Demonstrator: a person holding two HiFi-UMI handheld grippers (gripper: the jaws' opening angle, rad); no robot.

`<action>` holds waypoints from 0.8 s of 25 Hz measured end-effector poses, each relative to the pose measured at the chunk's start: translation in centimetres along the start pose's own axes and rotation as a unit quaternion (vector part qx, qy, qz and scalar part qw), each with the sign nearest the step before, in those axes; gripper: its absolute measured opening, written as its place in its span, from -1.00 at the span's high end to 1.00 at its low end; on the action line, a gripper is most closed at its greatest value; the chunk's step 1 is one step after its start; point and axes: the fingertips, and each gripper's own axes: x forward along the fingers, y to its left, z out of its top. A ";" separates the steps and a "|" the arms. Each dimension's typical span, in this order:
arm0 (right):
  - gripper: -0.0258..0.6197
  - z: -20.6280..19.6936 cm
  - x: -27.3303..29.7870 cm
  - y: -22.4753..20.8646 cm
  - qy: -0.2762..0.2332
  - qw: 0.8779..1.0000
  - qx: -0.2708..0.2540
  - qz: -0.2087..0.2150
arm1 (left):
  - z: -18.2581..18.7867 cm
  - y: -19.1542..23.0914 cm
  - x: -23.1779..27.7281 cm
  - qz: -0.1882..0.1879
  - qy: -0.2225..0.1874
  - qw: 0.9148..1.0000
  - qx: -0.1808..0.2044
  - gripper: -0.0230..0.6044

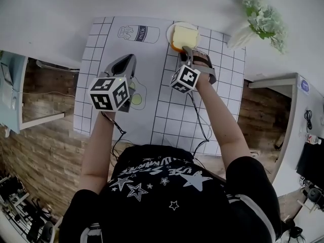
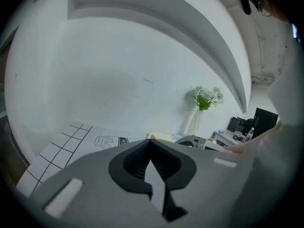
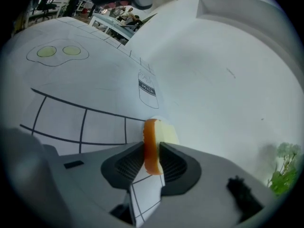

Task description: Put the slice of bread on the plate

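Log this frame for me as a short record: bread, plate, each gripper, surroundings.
bread: slice of bread on or just over the plate, at the far edge of the grid mat
right gripper: right gripper at the slice's near edge, jaws either side of the crust, seemingly touching it
left gripper: left gripper jaws together, empty, above the mat
other: vase of flowers beyond the mat's far right corner

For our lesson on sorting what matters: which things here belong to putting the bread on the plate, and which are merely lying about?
Part of the job: slice of bread; plate; right gripper, closed on the bread's crust.

Just lying about: printed mat; vase of flowers; left gripper, shut and empty.
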 end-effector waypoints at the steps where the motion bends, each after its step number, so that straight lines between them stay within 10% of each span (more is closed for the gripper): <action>1: 0.60 0.0 0.1 0.0 0.000 1.000 0.002 -0.002 | 0.0 0.1 -0.1 0.000 0.000 1.000 0.000 0.90; 20: 0.52 1.6 -4.4 0.4 -0.041 0.994 0.093 -0.044 | -1.4 -0.2 -4.8 -0.016 -0.009 1.000 -0.010 0.90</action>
